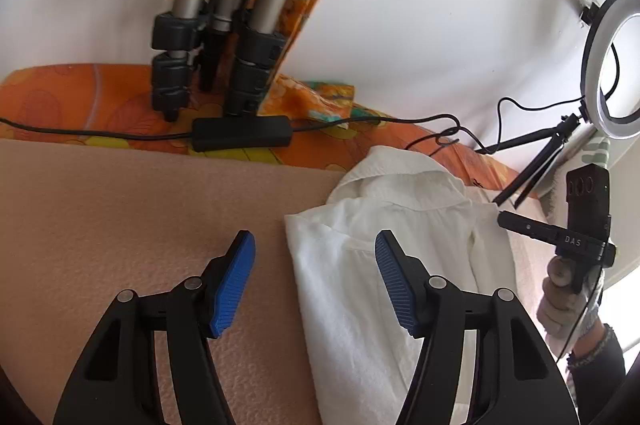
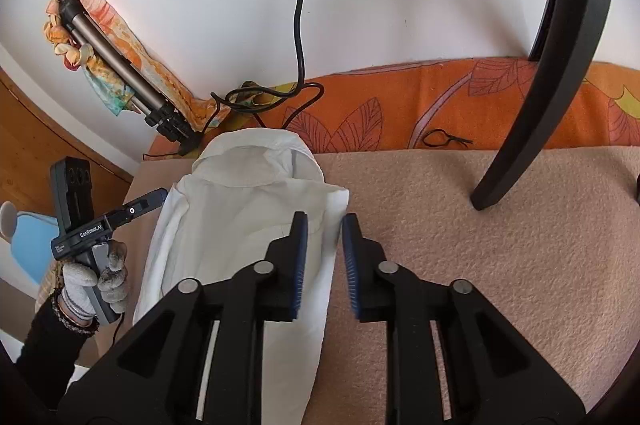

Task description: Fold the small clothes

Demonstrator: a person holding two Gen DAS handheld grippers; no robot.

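Observation:
A white collared shirt (image 1: 400, 209) (image 2: 240, 209) lies folded lengthwise into a narrow strip on the beige blanket (image 1: 120, 205) (image 2: 480, 245), collar toward the wall. My left gripper (image 1: 316, 265) is open wide, its blue pads astride the shirt's left edge, one over the blanket and one over the fabric. My right gripper (image 2: 326, 257) hovers over the shirt's right edge near the shoulder. Its jaws stand narrowly apart, and no pad visibly presses the cloth. Each gripper also shows in the other's view, held in a gloved hand: right gripper (image 1: 506, 217), left gripper (image 2: 160, 195).
An orange leaf-print cloth (image 1: 60, 93) (image 2: 400, 97) covers the back of the table by the white wall. A folded tripod (image 1: 208, 57) (image 2: 120, 65) wrapped in a scarf leans there. Nearby are a black cable box (image 1: 242, 133), a ring light (image 1: 616, 65) and a hair tie (image 2: 440, 139).

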